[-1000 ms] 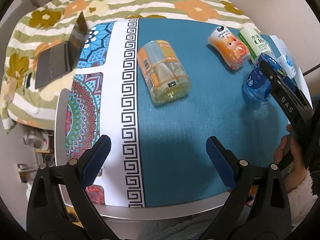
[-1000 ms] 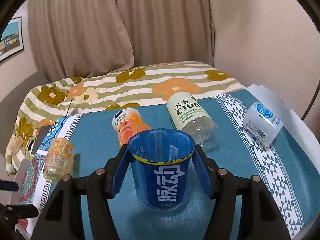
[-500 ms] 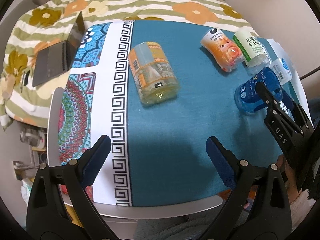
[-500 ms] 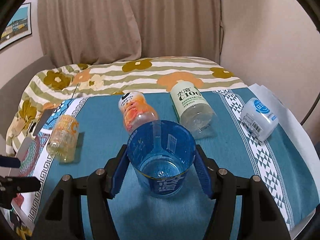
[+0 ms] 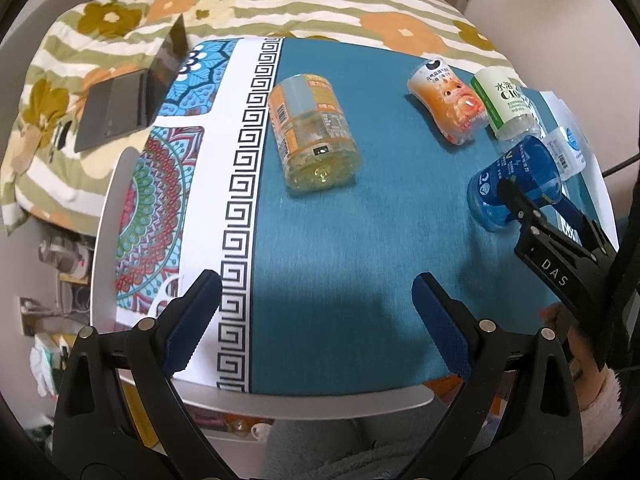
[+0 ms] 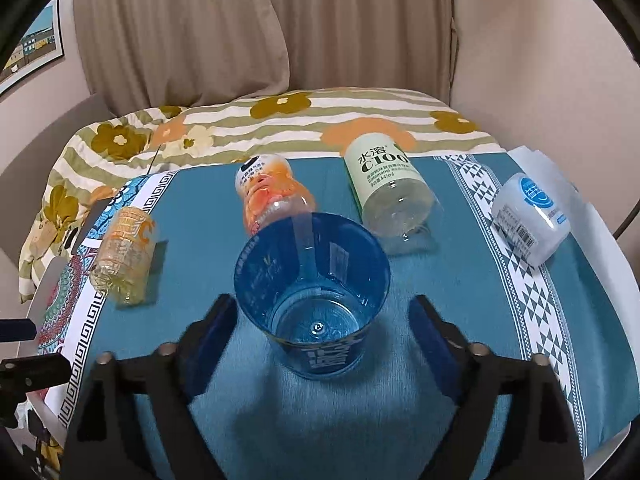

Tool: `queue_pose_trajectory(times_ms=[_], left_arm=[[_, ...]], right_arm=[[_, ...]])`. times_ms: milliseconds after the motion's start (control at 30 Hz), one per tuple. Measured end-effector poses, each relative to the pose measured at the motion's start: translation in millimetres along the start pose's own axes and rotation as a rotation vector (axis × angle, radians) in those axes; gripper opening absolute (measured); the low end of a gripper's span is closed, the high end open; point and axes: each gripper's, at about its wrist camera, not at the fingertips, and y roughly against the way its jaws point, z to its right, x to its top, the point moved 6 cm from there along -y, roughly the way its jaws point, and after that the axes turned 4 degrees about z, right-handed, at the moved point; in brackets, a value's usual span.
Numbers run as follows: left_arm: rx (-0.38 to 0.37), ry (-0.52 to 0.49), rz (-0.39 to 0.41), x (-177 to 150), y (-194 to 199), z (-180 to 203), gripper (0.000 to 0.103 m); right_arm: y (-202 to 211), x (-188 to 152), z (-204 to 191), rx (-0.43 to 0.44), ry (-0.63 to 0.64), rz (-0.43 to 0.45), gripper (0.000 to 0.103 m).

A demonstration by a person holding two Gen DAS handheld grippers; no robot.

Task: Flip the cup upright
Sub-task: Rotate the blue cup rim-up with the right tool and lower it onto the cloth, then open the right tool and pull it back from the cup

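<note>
A clear blue plastic cup stands upright on the teal tablecloth, mouth up, with white characters on its wall. My right gripper is open, its blue-padded fingers apart from the cup on either side. The cup also shows in the left wrist view at the far right, behind the right gripper's black body. My left gripper is open and empty over the table's near edge.
Several bottles lie on their sides: a yellow one, an orange one, a green-labelled clear one and a white one. A laptop sits on the flowered bedspread beyond the table.
The right gripper has opened and let go of the cup, which now stands on the cloth. The right gripper has risen and tilted down. The left gripper has stayed about where it was.
</note>
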Motion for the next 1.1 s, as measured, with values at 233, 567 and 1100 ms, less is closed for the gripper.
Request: queue_pose_trajectory(times_ms=[233,567,1100], left_arm=[[0.009,0.028,0.034,-4,15,8,0.101],[0.001,0.050,0.145,2,70,41,0.101],[-0.003,-0.051,0.389,17,166,100,0.101]], right_arm=[[0,-5,3,0.034,0.009,-0.068,0.103],[63,20,21,0.076,0.064,-0.066,0.103],[164,57,72,0.005,0.059,-0.106,0.103]])
